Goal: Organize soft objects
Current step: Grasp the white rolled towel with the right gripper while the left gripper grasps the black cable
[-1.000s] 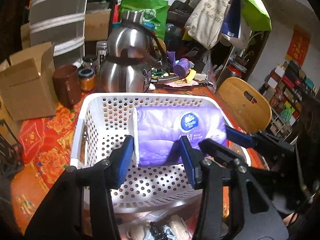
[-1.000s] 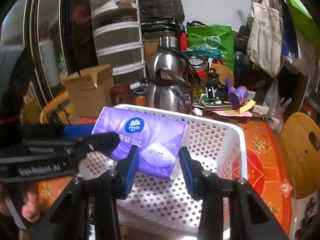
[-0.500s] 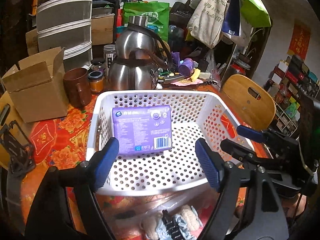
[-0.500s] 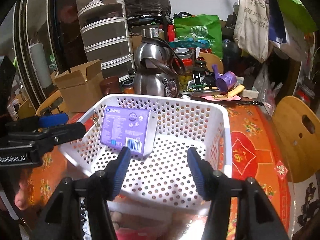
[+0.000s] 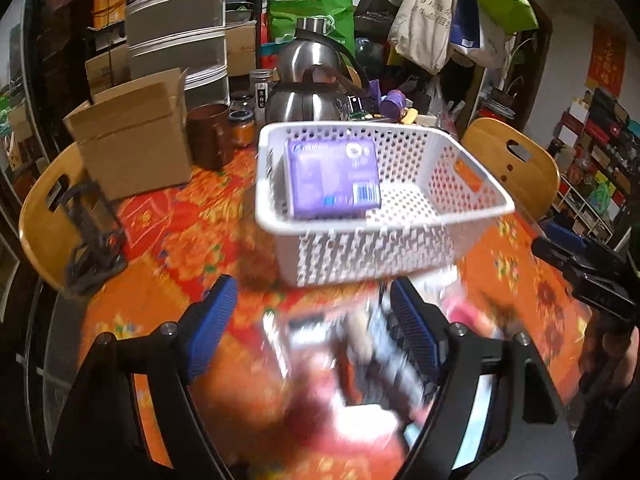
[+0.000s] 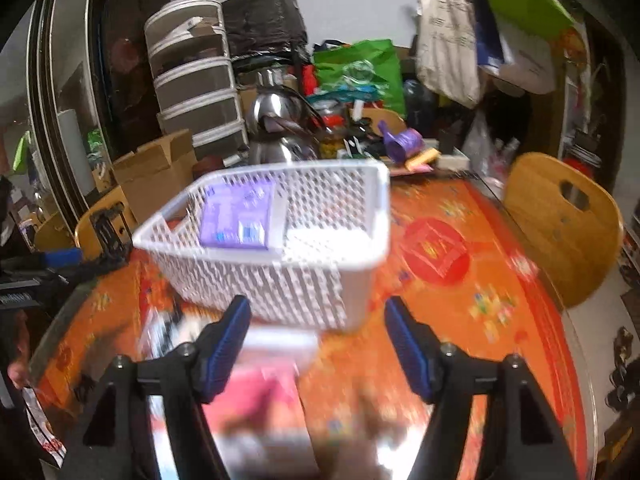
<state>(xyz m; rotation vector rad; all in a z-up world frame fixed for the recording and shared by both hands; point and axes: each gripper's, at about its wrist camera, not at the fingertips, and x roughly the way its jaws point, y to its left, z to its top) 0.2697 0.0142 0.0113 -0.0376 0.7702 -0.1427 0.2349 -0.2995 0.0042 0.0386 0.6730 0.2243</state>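
- The left gripper [image 5: 312, 320] has its blue-padded fingers [image 5: 214, 320] spread wide, nothing between them; it hangs above the orange floral tablecloth [image 5: 180, 240].
- Ahead of it, beyond the fingertips, stands the white perforated plastic basket [image 5: 380, 252].
- The purple plastic-wrapped tissue pack [image 5: 332, 178] lies inside that basket, against its left wall, barcode side up.
- Directly below and between the left fingers sits a blurred heap of soft items [image 5: 360, 360]; what they are cannot be told.
- The right gripper [image 6: 316, 332] is likewise spread apart and holds nothing.
- In front of it is the same basket [image 6: 280, 280], with the tissue pack [image 6: 236, 216] in the half to the gripper's left.
- Beneath the right fingers [image 6: 224, 344] lie blurred pink and white things [image 6: 272, 376].
- Ahead and left of the left gripper sits an open brown cardboard box [image 5: 136, 136].
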